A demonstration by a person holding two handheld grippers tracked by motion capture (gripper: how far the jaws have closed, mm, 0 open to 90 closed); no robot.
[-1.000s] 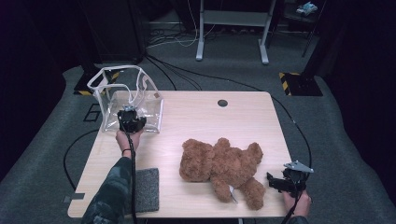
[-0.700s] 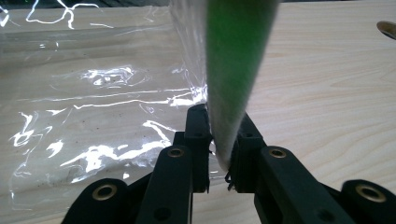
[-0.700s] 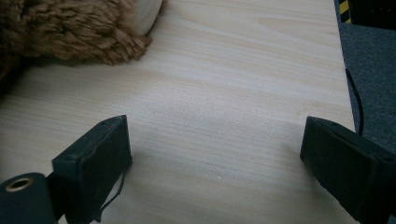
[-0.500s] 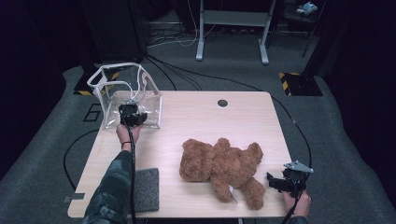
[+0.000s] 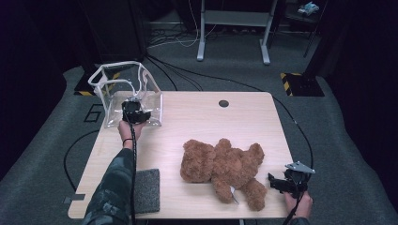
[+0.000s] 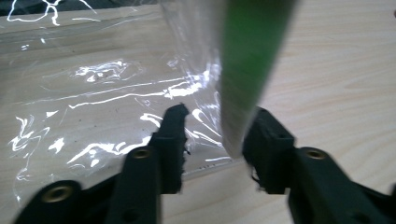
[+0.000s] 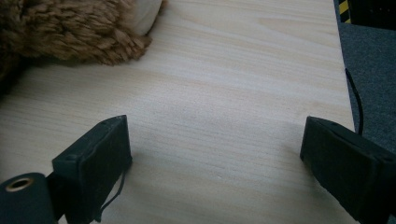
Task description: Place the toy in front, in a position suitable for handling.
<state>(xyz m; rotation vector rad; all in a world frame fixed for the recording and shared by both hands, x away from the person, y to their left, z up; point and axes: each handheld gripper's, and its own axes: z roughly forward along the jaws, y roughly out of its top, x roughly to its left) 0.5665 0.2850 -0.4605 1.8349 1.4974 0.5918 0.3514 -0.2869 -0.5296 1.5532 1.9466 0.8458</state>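
Left tool (image 5: 136, 114) sits at the near wall of the clear plastic bag (image 5: 123, 91), at the desk's (image 5: 197, 117) ten o'clock corner. In the left gripper view its jaws have just been opening; they stand partly apart, with the bag's edge trim (image 6: 243, 84) and a fold of film rising between them. The pads do not press on it, so the bag reads as let go.

Right tool (image 5: 287, 182) rests at the desk's five o'clock edge, jaws wide apart and empty over bare wood.

The teddy bear (image 5: 220, 166) lies flat just beside the right tool, toward its nine o'clock, long axis running across the desk. From the bag it lies toward four o'clock, well apart. The right hand is much the nearer to it.

Count: one bag, one bear, one grey pad (image 5: 146, 190) at seven o'clock, two tools.
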